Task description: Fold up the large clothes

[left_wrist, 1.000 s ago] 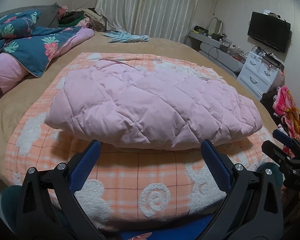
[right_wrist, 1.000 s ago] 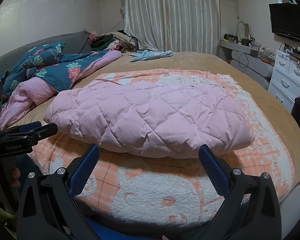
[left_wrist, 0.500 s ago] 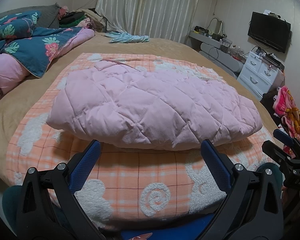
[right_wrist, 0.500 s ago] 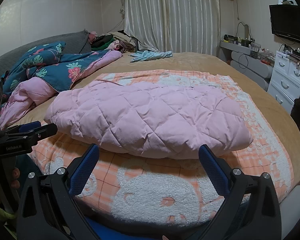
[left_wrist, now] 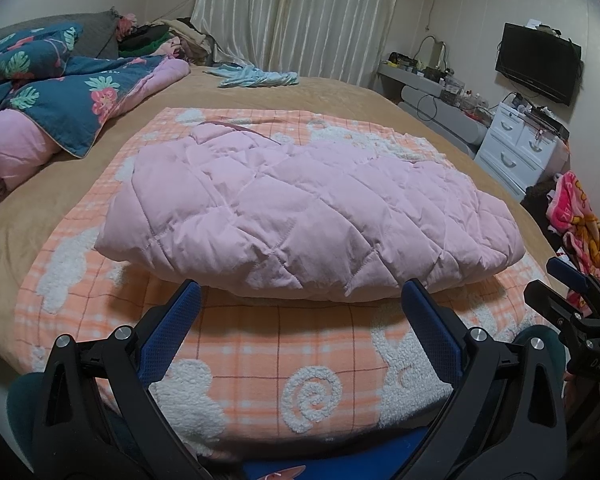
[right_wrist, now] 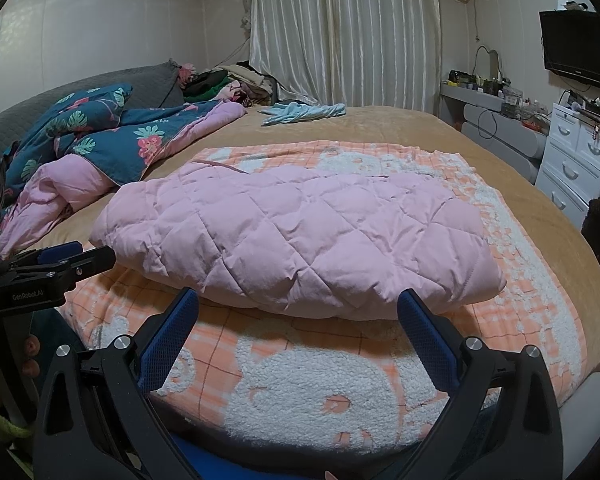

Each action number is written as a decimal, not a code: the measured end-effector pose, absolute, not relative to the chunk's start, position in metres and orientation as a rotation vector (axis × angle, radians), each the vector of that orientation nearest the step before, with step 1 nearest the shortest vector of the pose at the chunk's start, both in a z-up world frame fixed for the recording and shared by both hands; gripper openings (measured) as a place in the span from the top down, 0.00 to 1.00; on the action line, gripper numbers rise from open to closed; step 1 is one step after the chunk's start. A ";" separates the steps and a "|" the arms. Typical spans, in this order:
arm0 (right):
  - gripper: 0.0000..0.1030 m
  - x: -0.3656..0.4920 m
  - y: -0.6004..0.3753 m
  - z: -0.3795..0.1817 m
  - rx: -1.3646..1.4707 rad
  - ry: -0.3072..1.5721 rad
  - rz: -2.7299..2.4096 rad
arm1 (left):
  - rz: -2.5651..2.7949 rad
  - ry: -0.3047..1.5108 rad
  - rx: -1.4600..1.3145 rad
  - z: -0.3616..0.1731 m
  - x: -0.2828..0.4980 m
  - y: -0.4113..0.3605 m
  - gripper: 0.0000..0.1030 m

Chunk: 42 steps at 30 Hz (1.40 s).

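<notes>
Left gripper [left_wrist: 300, 304]: jaws spread wide, holding nothing; blue pads low over the near strip of the blanket, just short of the jacket's near edge.
Right gripper [right_wrist: 298, 312]: jaws likewise spread wide and empty; seen also at the right edge of the left wrist view [left_wrist: 572, 300], apart from the jacket.
Pink quilted jacket [left_wrist: 300, 208]: folded into a puffy bundle, lying across the middle of the blanket, long side facing both grippers; just beyond the fingertips of each, not touched.
Orange checked blanket [left_wrist: 320, 344]: spread flat under the jacket, white fleecy figures on it; near edge hanging over the bed's edge below the grippers.
Change from earlier frames: next to none; jacket in the same place and shape, both grippers holding the same wide spread, the view shifted only slightly.
Bed [right_wrist: 400, 128]: tan cover, bare around the blanket.
Floral duvet [left_wrist: 72, 96]: dark teal with pink lining, heaped at the far left, well apart from the jacket.
Light blue garment [right_wrist: 304, 112]: lying on the far part of the bed near the curtains [right_wrist: 340, 32].
White drawers [left_wrist: 516, 144]: at the right wall, below a television [left_wrist: 538, 60].
In the way: nothing between either gripper and the jacket's near edge.
</notes>
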State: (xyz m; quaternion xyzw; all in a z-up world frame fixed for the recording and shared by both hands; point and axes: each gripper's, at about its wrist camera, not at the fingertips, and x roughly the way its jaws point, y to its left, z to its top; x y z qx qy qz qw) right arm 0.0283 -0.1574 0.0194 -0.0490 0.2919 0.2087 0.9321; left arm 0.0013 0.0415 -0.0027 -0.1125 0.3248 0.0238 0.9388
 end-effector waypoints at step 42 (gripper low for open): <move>0.04 0.028 -0.164 0.026 -0.117 0.574 0.402 | 0.022 0.673 -0.222 0.000 -0.004 0.035 0.09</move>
